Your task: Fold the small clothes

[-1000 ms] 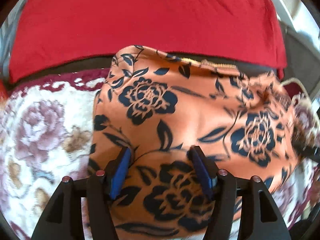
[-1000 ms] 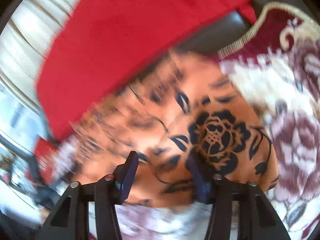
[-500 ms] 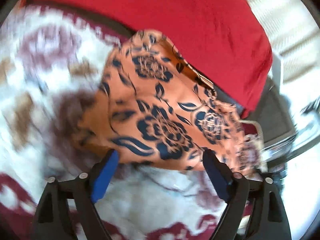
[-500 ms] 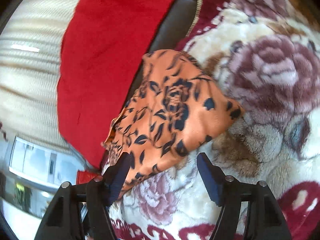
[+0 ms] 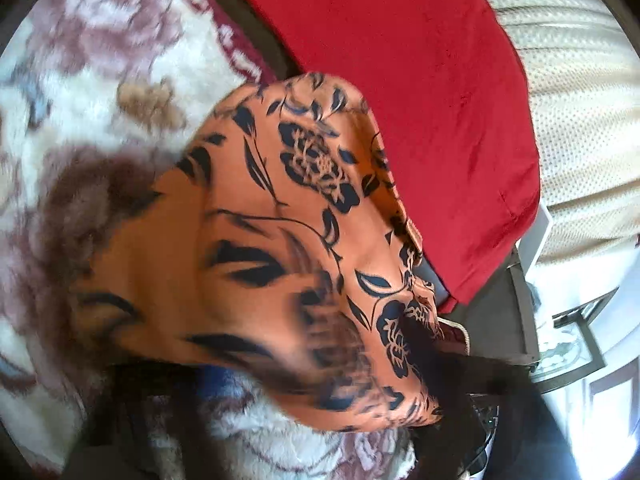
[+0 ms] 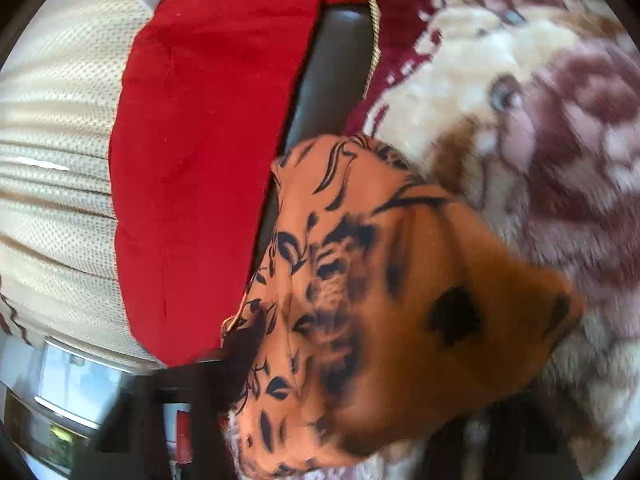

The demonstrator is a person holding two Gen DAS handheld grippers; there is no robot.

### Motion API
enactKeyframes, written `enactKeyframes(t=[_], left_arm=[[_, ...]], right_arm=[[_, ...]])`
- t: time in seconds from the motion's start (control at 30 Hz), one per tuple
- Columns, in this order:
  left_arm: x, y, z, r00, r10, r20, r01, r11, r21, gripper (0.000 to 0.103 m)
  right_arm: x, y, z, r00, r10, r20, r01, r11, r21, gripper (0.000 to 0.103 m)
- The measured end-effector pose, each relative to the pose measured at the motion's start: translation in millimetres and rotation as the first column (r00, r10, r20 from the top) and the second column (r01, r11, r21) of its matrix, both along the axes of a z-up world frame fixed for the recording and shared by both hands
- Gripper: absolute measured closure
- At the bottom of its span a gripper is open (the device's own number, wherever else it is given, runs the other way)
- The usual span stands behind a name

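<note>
A folded orange garment with dark blue flowers [image 5: 272,248] lies on a plush flowered blanket [image 5: 92,92]; it also fills the lower middle of the right wrist view [image 6: 400,300]. Both views are smeared by motion. My left gripper [image 5: 304,392] sits at the garment's near edge; one finger [image 5: 160,400] shows as a dark blur left of it, the other is lost against the cloth. My right gripper [image 6: 360,412] is at the garment's near edge too, with a blurred finger [image 6: 216,420] at lower left. I cannot tell whether either jaw is closed on cloth.
A red cloth [image 5: 400,80] lies behind the garment over a dark sofa edge [image 6: 332,80]. A beige textured curtain [image 6: 52,140] hangs beyond it. A glass table [image 5: 568,344] shows at the far right of the left wrist view.
Both grippers, open and drawn back from the garment half a second ago, have swung in close over its near edge. Both views have rotated and blurred.
</note>
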State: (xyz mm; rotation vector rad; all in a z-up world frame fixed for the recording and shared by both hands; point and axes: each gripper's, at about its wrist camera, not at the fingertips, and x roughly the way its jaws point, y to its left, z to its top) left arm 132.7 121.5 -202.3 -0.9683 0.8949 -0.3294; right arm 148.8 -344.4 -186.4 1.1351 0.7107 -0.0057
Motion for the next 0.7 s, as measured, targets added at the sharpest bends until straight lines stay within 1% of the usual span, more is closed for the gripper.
enactKeyframes(t=[0.03, 0.07, 0.1, 0.17, 0.2, 0.23, 0.27, 0.3, 0.33, 0.37, 0.4, 0.43, 0.47, 0.5, 0.53, 0.57, 0.6, 0.63, 0.67, 0.7], left_arm=[[1, 0, 6, 1.000, -0.009, 0.021, 0.009, 1.000, 0.021, 0.072], [1, 1, 10, 0.999, -0.011, 0.038, 0.011, 1.000, 0.019, 0.074], [-2, 4, 17, 0.998, -0.013, 0.065, 0.012, 1.000, 0.014, 0.078], [-9, 6, 35, 0.992, -0.019, 0.126, 0.016, 1.000, 0.022, 0.081], [-16, 9, 47, 0.987, -0.029, 0.155, 0.026, 0.999, 0.021, 0.082], [-25, 10, 60, 0.982, -0.049, 0.183, 0.044, 0.999, 0.029, 0.082], [-33, 8, 71, 0.977, -0.072, 0.201, 0.061, 0.996, 0.062, 0.082], [-46, 10, 79, 0.972, -0.100, 0.212, 0.077, 0.990, 0.118, 0.082], [-58, 10, 84, 0.970, -0.123, 0.208, 0.084, 0.979, 0.185, 0.081], [-66, 10, 80, 0.975, -0.138, 0.176, 0.093, 0.966, 0.241, 0.080], [-69, 9, 71, 0.980, -0.159, 0.118, 0.120, 0.950, 0.287, 0.078], [-67, 5, 51, 0.980, -0.200, 0.005, 0.187, 0.925, 0.332, 0.077], [-67, 3, 29, 0.969, -0.225, -0.104, 0.247, 0.910, 0.334, 0.077], [-71, 10, 11, 0.963, -0.224, -0.152, 0.258, 0.927, 0.271, 0.074], [-80, 27, 6, 0.972, -0.195, -0.129, 0.215, 0.962, 0.166, 0.072], [-81, 33, 10, 0.967, -0.212, -0.139, 0.233, 0.961, 0.150, 0.072], [-82, 36, 17, 0.964, -0.227, -0.137, 0.248, 0.955, 0.161, 0.072], [-85, 42, 29, 0.968, -0.227, -0.104, 0.242, 0.954, 0.174, 0.072], [-87, 46, 38, 0.974, -0.217, -0.072, 0.226, 0.958, 0.178, 0.072], [-90, 48, 48, 0.976, -0.211, -0.049, 0.216, 0.958, 0.190, 0.072]], right_arm=[[0, 1, 1, 1.000, -0.013, 0.009, 0.013, 1.000, -0.006, 0.078], [-2, 2, 8, 1.000, -0.015, 0.024, 0.015, 0.999, -0.028, 0.079], [-8, 3, 17, 0.999, -0.006, 0.048, 0.009, 0.998, -0.062, 0.080], [-18, 14, 48, 0.991, 0.028, 0.128, -0.007, 0.987, -0.159, 0.081], [-27, 22, 65, 0.983, 0.049, 0.179, -0.010, 0.978, -0.208, 0.081], [-35, 27, 77, 0.974, 0.060, 0.221, -0.007, 0.972, -0.236, 0.081], [-47, 30, 88, 0.962, 0.072, 0.263, 0.000, 0.965, -0.262, 0.081], [-60, 31, 98, 0.955, 0.083, 0.285, 0.003, 0.957, -0.289, 0.081], [-69, 30, 105, 0.955, 0.092, 0.282, 0.002, 0.949, -0.316, 0.081], [-74, 27, 105, 0.961, 0.100, 0.259, -0.010, 0.945, -0.326, 0.081], [-76, 23, 96, 0.974, 0.115, 0.197, -0.045, 0.944, -0.328, 0.081], [-74, 20, 85, 0.982, 0.129, 0.139, -0.078, 0.943, -0.324, 0.081], [-73, 18, 70, 0.988, 0.148, 0.051, -0.124, 0.942, -0.311, 0.081], [-71, 16, 53, 0.986, 0.161, -0.038, -0.165, 0.946, -0.280, 0.081], [-70, 13, 35, 0.978, 0.168, -0.125, -0.192, 0.957, -0.220, 0.078], [-74, 7, 24, 0.975, 0.156, -0.159, -0.181, 0.971, -0.159, 0.077], [-80, 0, 19, 0.979, 0.149, -0.142, -0.162, 0.983, -0.084, 0.074], [-82, -4, 19, 0.980, 0.144, -0.134, -0.155, 0.986, -0.070, 0.071], [-84, -6, 24, 0.983, 0.140, -0.123, -0.150, 0.986, -0.074, 0.070], [-85, -7, 29, 0.984, 0.136, -0.112, -0.147, 0.984, -0.097, 0.062]])
